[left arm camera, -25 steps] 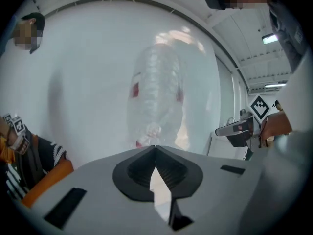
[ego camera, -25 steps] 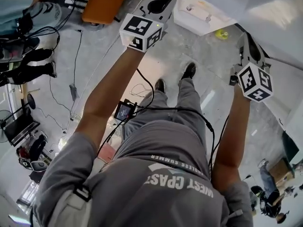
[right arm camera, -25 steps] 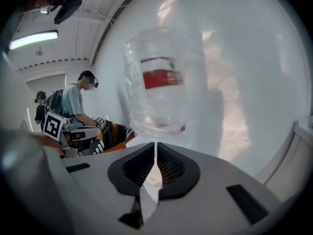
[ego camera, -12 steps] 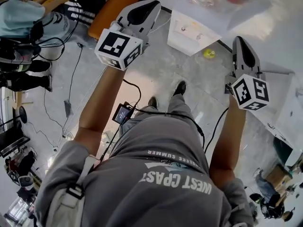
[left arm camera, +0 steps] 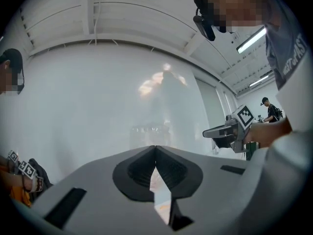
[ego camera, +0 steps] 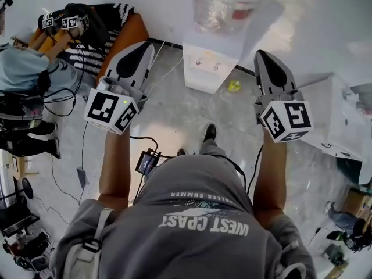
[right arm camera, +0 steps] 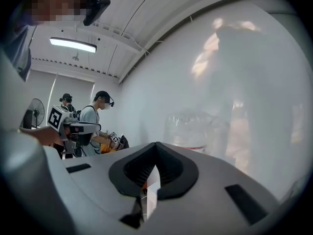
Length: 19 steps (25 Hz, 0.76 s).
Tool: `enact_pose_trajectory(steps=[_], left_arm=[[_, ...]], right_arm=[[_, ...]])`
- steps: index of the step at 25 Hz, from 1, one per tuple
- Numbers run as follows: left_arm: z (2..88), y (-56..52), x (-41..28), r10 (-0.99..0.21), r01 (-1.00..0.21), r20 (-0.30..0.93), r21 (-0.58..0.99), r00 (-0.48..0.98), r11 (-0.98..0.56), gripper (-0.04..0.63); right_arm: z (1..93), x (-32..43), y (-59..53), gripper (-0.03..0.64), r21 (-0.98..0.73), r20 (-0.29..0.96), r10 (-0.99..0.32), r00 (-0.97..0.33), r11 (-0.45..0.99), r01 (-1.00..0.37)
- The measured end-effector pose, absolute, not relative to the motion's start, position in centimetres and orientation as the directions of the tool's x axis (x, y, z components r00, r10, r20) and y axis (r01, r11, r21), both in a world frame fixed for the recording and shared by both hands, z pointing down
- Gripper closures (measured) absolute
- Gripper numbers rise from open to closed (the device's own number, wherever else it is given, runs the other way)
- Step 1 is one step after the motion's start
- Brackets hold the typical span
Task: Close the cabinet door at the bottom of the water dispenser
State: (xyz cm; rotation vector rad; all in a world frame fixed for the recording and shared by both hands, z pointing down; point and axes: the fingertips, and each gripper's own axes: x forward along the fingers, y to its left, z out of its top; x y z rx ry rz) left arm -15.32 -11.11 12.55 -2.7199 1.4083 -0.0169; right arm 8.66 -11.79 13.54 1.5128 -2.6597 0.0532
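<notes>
The white water dispenser stands against the wall ahead, with a clear bottle on top. I see it from above, so its bottom cabinet door is hidden. My left gripper is held up to the left of it and my right gripper to the right, both apart from it. The left gripper's jaws meet at the tips with nothing between them. So do those of the right gripper, beyond which the bottle shows faintly.
A small yellow thing lies on the floor beside the dispenser's right foot. A white cabinet stands at the right and an orange seat at the left. Another person with grippers sits at the far left. Cables cross the floor.
The dispenser has shifted from the upper right to the middle top of the head view. Both grippers have swung to point at either side of it. Jaws stayed shut.
</notes>
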Motion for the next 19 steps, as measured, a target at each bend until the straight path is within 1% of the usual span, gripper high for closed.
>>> enact_pose_trajectory(steps=[10,19], left_arm=[[10.3,-6.2,-15.6,-0.793,-0.793,-0.058,-0.105,0.607,-0.6,0.58],[10.0,-3.8,-17.3,-0.796,-0.798,-0.073,-0.115,0.601,-0.592,0.579]], right_arm=[[9.9,8.8,-8.0,0.589,0.058,0.048,-0.87,-0.49,0.493,-0.868],[9.1,8.5,-6.1,0.589,0.079,0.038,-0.879,-0.475,0.476,-0.876]])
